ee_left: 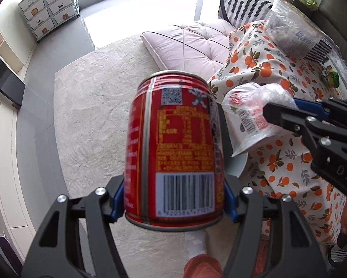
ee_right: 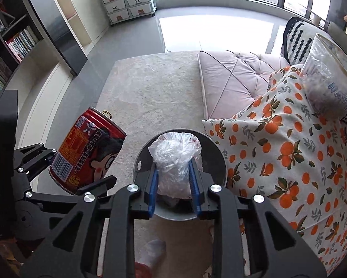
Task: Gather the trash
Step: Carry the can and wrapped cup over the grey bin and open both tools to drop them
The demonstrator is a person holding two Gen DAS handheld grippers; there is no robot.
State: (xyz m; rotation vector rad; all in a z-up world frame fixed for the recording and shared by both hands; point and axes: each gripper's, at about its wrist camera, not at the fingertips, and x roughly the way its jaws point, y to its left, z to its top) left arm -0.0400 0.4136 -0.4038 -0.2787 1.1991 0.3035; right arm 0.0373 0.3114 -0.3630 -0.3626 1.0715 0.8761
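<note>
My left gripper (ee_left: 173, 199) is shut on a red drink can (ee_left: 173, 148), held up over the carpet; the can also shows in the right wrist view (ee_right: 87, 155), left of the bin. My right gripper (ee_right: 173, 169) is shut on a crumpled clear plastic bag (ee_right: 175, 159) and holds it right above the open round grey bin (ee_right: 217, 153). In the left wrist view the bag (ee_left: 250, 120) hangs from the right gripper (ee_left: 277, 113), beside the can. A green wrapper (ee_left: 330, 76) lies on the table.
The table with an orange-print cloth (ee_right: 289, 157) stands to the right, with a clear bag of goods (ee_right: 331, 85) on it. A pink cushion seat (ee_right: 233, 78) lies behind it on a pale carpet (ee_right: 150, 92). Shelves stand at left.
</note>
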